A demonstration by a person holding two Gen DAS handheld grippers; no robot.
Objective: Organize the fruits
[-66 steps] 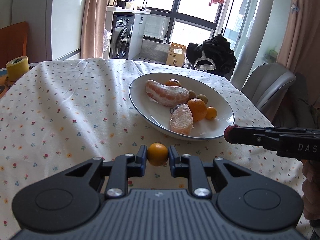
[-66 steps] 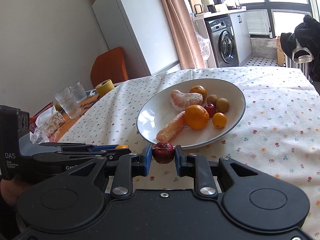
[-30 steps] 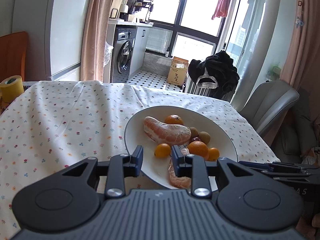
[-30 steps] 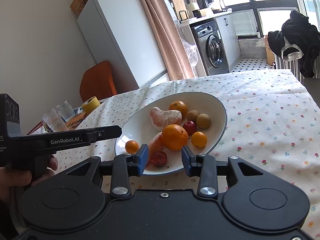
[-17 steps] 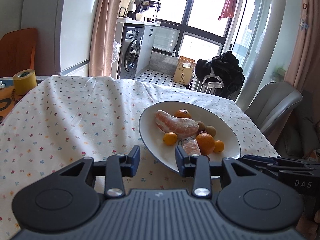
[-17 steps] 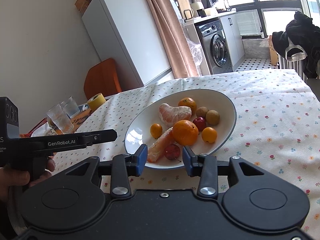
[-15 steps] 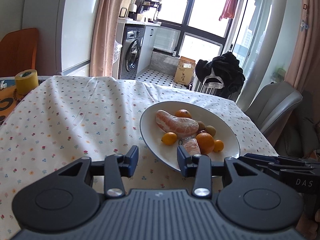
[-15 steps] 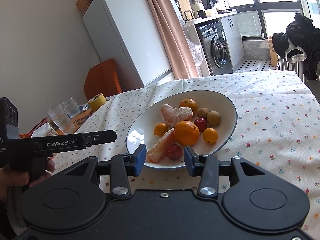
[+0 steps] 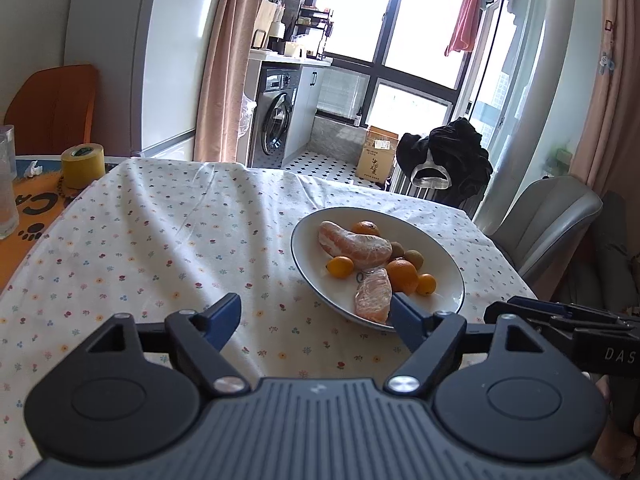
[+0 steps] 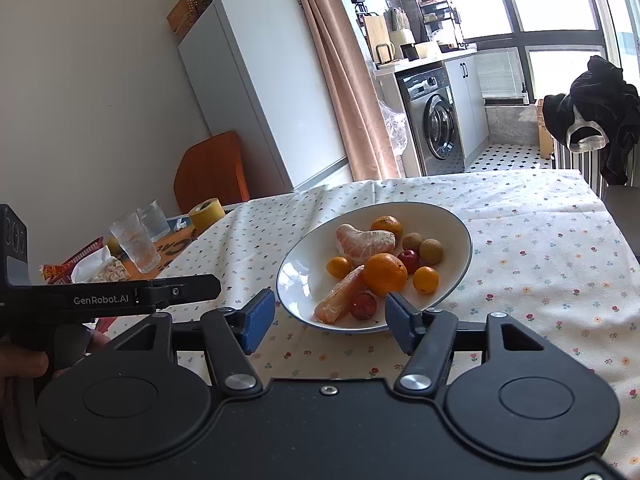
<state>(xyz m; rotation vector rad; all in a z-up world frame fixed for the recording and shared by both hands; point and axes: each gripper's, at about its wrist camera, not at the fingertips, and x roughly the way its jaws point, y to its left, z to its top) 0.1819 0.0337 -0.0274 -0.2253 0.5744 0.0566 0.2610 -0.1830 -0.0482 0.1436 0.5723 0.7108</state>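
Note:
A white plate (image 9: 448, 272) (image 10: 460, 232) on the flowered tablecloth holds peeled citrus pieces (image 9: 354, 243) (image 10: 364, 245), an orange (image 10: 385, 273), a small kumquat (image 9: 340, 267) (image 10: 338, 267), a dark red fruit (image 10: 363, 306) and other small fruits. My left gripper (image 9: 316, 320) is wide open and empty, held back above the cloth near the plate's near-left rim. My right gripper (image 10: 330, 322) is wide open and empty just short of the plate's near rim. Each gripper shows at the edge of the other's view (image 9: 560, 324) (image 10: 120, 300).
A yellow tape roll (image 9: 83, 165) (image 10: 206, 213), drinking glasses (image 10: 136, 246) and snack packets (image 10: 76, 268) sit at the table's left end on an orange mat. A grey chair (image 9: 548, 220) stands at the right, an orange chair (image 10: 210, 172) behind the table.
Both grippers let go of their fruits, the kumquat and the red fruit, into the plate, then drew back and opened wider.

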